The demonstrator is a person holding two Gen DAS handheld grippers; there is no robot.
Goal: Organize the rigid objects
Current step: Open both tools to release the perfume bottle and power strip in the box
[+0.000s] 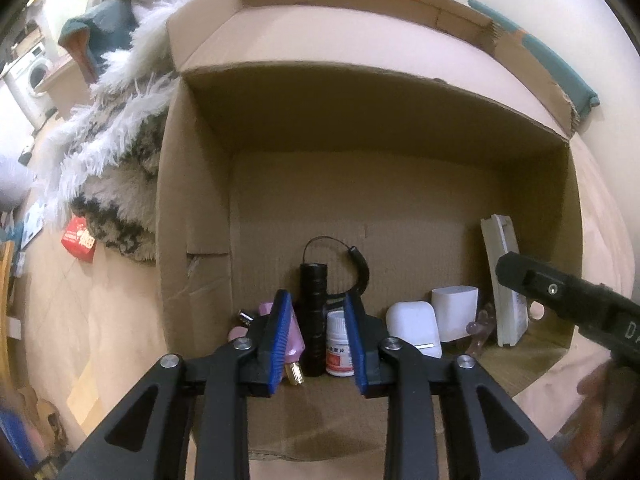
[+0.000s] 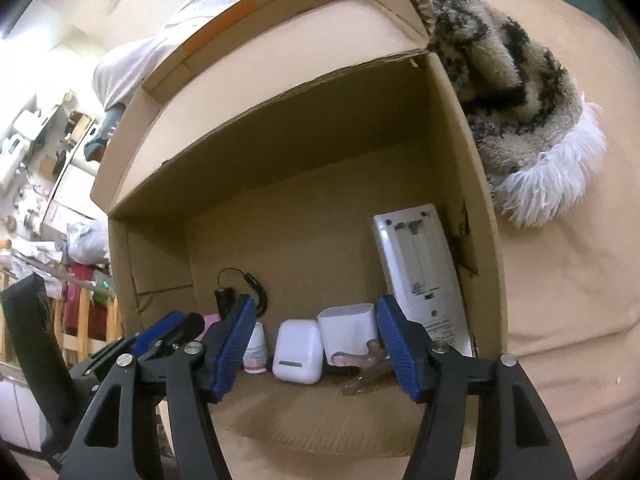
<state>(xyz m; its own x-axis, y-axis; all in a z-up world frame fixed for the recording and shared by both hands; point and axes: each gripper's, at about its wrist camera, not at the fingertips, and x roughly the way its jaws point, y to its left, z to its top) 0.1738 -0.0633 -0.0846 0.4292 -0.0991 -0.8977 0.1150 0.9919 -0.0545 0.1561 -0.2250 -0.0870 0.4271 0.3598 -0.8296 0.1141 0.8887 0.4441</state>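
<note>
**A:** Beige bed sheet underneath, cardboard box lying open on it, shaggy black/cream rug w/ white fringe just beside the box. Cluttered room in bkgd, washing machine far off, red packet on the floor. What's in the box?

**B:** Row along the near edge of the box. Pink bottle w/ gold cap, black flashlight upright w/ strap looped above it, white pill bottle w/ red-print label, white earbud case, white cube-ish device, clear pinkish plastic piece, then a white remote leaning against the box wall, back side out.

**A:** Left gripper?

**B:** Inside the box mouth, blue pads parted, holding nothing. Flashlight + pill bottle sit in the gap btwn the fingers; pink bottle is behind the left pad. Contact w/ pads – can't tell.

**A:** Right gripper?

**B:** Also spread wide, nothing gripped. Earbud case, white cube + pinkish piece lie btwn its fingers in the right wrist view, appear farther in than the tips. Remote just beyond its right finger. Left gripper shows at lower left of that view; right gripper's body pokes in at right edge of left wrist view.
</note>
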